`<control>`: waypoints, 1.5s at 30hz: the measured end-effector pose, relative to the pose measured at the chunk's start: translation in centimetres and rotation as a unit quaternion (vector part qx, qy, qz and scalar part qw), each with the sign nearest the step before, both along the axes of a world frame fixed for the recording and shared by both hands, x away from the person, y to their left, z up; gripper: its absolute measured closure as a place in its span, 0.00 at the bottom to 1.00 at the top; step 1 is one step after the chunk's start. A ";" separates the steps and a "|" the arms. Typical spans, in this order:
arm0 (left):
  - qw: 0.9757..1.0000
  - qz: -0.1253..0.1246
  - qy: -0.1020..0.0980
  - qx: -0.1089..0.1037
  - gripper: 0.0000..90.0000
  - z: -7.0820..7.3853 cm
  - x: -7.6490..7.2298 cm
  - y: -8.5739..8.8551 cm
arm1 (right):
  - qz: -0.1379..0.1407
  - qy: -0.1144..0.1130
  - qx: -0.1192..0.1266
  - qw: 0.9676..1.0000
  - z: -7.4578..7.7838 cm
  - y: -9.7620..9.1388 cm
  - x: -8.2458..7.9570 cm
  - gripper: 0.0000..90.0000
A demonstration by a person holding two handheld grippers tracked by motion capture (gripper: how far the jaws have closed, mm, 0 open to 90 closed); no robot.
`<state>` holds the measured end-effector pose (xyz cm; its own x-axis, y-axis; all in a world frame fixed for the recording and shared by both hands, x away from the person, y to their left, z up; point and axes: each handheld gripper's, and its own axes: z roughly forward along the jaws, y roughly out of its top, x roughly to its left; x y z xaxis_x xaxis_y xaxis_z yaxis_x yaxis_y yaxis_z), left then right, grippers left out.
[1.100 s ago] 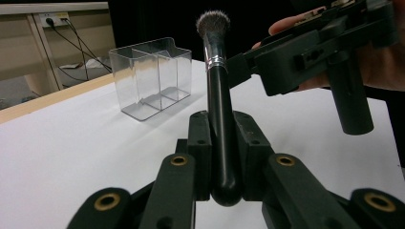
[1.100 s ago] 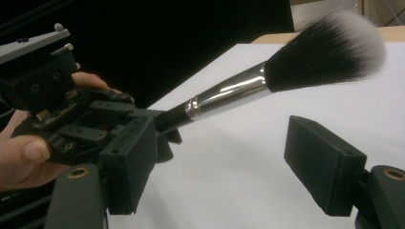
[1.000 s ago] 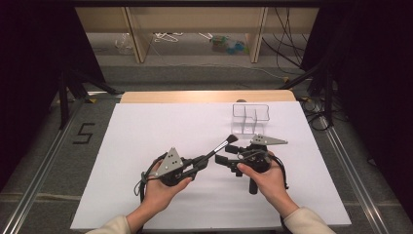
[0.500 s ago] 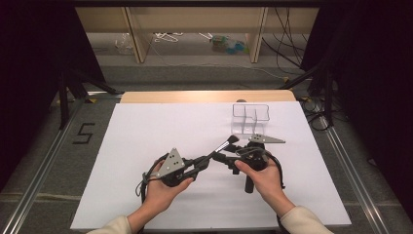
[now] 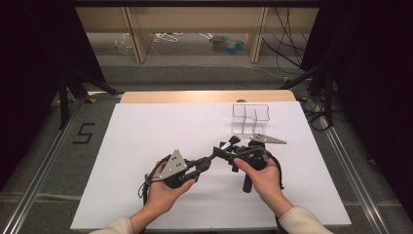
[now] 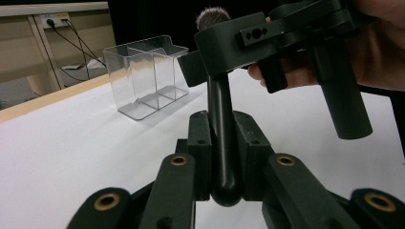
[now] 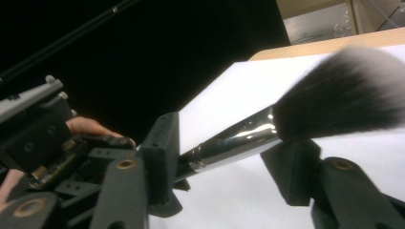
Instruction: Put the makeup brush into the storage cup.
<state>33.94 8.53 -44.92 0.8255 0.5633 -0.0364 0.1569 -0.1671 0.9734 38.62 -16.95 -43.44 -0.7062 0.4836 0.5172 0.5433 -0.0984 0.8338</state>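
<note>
Handover in progress, we judge. Left gripper (image 5: 207, 162) pinches the brush (image 6: 222, 138) by its black handle, held above the table (image 5: 146, 131) mid-front. Right gripper (image 7: 229, 157) straddles the silver ferrule, jaws spread, not yet clamped. Next move: we close the right jaws on the ferrule, then release the left. Clear holder (image 5: 250, 118) stands empty just beyond, likely the destination.

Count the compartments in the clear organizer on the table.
2 can be made out in the clear organizer: one on its left, one on its right in the left gripper view, split by a divider. More may be hidden.
</note>
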 end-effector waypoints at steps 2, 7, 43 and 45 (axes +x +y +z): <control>1.000 0.001 0.001 0.003 0.87 -0.2 0.0 -0.1 | 0.001 0.002 0.006 1.000 -0.1 -0.1 0.1 0.60; 1.000 -0.003 0.001 0.012 0.87 -0.5 0.0 -0.3 | 0.003 0.008 0.018 1.000 0.0 -0.2 0.0 0.68; 0.998 -0.050 0.017 0.015 0.18 1.1 -1.9 1.4 | 0.037 -0.128 -0.150 0.980 3.2 0.0 -1.2 0.86; 0.999 -0.049 0.017 0.010 0.17 1.1 -2.1 1.7 | 0.034 -0.130 -0.162 0.978 3.3 -0.1 -1.3 0.86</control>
<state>31.83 10.23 -43.80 0.8754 0.4801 -0.0556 0.1720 -0.2019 0.9642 37.34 -17.05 -40.12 -0.8293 0.5401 0.1435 0.3052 0.2227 0.9259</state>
